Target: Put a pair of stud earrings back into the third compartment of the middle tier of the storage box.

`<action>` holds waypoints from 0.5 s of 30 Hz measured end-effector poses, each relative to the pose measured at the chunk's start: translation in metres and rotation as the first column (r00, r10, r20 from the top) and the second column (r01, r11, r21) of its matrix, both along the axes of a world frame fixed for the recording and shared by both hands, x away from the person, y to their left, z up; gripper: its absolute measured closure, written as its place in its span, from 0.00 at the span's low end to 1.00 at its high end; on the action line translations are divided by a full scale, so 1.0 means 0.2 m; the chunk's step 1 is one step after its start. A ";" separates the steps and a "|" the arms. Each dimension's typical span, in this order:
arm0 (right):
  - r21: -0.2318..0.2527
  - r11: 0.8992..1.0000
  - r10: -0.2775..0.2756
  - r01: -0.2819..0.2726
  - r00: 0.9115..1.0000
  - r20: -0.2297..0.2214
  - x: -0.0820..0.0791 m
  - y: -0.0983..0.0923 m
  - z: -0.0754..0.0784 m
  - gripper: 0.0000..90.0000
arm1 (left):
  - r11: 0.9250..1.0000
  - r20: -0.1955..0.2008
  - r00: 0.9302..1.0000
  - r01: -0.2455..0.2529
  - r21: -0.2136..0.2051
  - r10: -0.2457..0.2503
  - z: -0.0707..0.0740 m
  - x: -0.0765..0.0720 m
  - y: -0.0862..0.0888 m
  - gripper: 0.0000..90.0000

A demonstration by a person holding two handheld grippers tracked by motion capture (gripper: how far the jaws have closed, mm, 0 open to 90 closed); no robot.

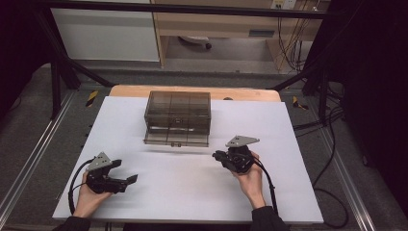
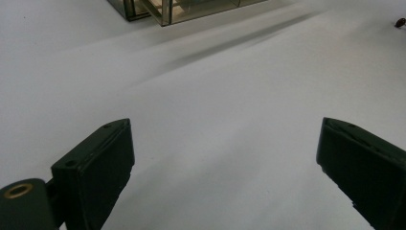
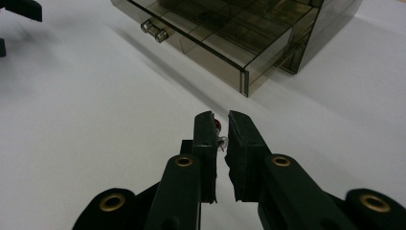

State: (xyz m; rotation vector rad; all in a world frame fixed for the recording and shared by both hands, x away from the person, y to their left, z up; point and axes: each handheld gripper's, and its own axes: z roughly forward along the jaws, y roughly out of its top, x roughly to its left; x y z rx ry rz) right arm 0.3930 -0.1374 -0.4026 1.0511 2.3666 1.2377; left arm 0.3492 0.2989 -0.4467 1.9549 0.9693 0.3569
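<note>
From the high view, a smoky brown see-through plastic drawer box (image 1: 177, 117) stands at the far middle of the white table sheet (image 1: 159, 192), its bottom drawer (image 1: 176, 137) pulled out toward the near side; no brand, label or lettering can be read on it or anywhere on the table. The left gripper (image 1: 126, 180) rests near the near left corner, well apart from the box, its jaws spread wide with nothing between them. The right gripper (image 1: 217, 155) is held just right of the open drawer's near right corner, and what its tips carry is too small to make out here. In the left gripper view, the two black jaws stand far apart over bare white sheet (image 2: 215, 120), and a corner of the box (image 2: 165, 9) is cut off by the top edge. In the right gripper view, the right gripper (image 3: 220, 129) is clenched on a tiny object with a reddish bead and a thin silvery metal part (image 3: 219, 134), mostly hidden between the pads, so its kind cannot be told. Beyond it, the open drawer (image 3: 210, 48) shows dividers and two small clear knobs (image 3: 154, 29), and the box's far side runs off the top edge.
</note>
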 end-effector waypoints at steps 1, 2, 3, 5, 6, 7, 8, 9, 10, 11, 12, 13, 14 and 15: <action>0.001 1.000 -0.001 0.001 1.000 -0.001 0.01 0.01 0.01 0.91 | 1.000 0.001 1.000 0.000 0.000 0.000 0.00 0.00 0.00 0.06; 0.001 1.000 -0.001 0.001 1.000 -0.001 0.01 0.01 0.01 0.91 | 1.000 0.001 1.000 0.000 0.001 0.000 0.00 0.00 0.00 0.06; 0.005 1.000 -0.002 0.002 1.000 -0.001 0.01 0.02 0.01 0.91 | 1.000 0.001 1.000 0.001 0.000 -0.001 0.00 0.00 0.00 0.06; 0.002 1.000 0.001 -0.001 1.000 0.004 0.03 0.04 0.02 0.91 | 1.000 0.001 1.000 0.000 -0.001 0.000 0.00 0.00 0.00 0.06; 0.003 1.000 0.001 -0.001 1.000 0.005 0.04 0.05 0.02 0.91 | 1.000 0.001 1.000 0.000 -0.001 0.000 0.00 0.00 0.00 0.06; 0.000 1.000 -0.001 0.001 1.000 0.006 0.05 0.06 0.03 0.91 | 1.000 0.001 1.000 0.000 -0.002 0.000 0.00 0.00 0.00 0.06; 0.002 1.000 -0.003 0.003 1.000 0.006 0.06 0.08 0.03 0.91 | 1.000 0.001 1.000 0.001 -0.002 -0.001 0.00 0.00 0.00 0.06; 0.002 1.000 -0.003 0.003 1.000 0.006 0.06 0.08 0.03 0.91 | 1.000 0.001 1.000 0.001 0.000 -0.001 0.00 0.00 0.00 0.06; 0.002 1.000 -0.003 0.003 1.000 0.009 0.07 0.09 0.04 0.91 | 1.000 0.000 1.000 0.001 -0.001 -0.001 0.00 0.00 0.00 0.06; 0.001 1.000 -0.004 0.004 1.000 0.008 0.08 0.10 0.04 0.91 | 1.000 0.001 1.000 0.001 -0.001 -0.001 0.00 0.00 0.00 0.06; 0.002 1.000 -0.003 0.003 1.000 0.009 0.08 0.11 0.04 0.91 | 1.000 0.000 1.000 0.000 0.000 0.000 0.00 0.00 0.00 0.06; 0.002 1.000 -0.004 0.004 1.000 0.010 0.09 0.11 0.05 0.91 | 1.000 0.000 1.000 0.001 0.000 -0.001 0.00 0.00 0.00 0.06; 0.003 1.000 -0.005 0.005 1.000 0.009 0.10 0.12 0.05 0.91 | 1.000 0.001 1.000 0.001 -0.001 -0.001 0.00 0.00 0.00 0.06; 0.002 1.000 -0.004 0.004 1.000 0.009 0.10 0.13 0.05 0.91 | 1.000 0.001 1.000 0.001 -0.001 -0.001 0.00 0.00 0.00 0.06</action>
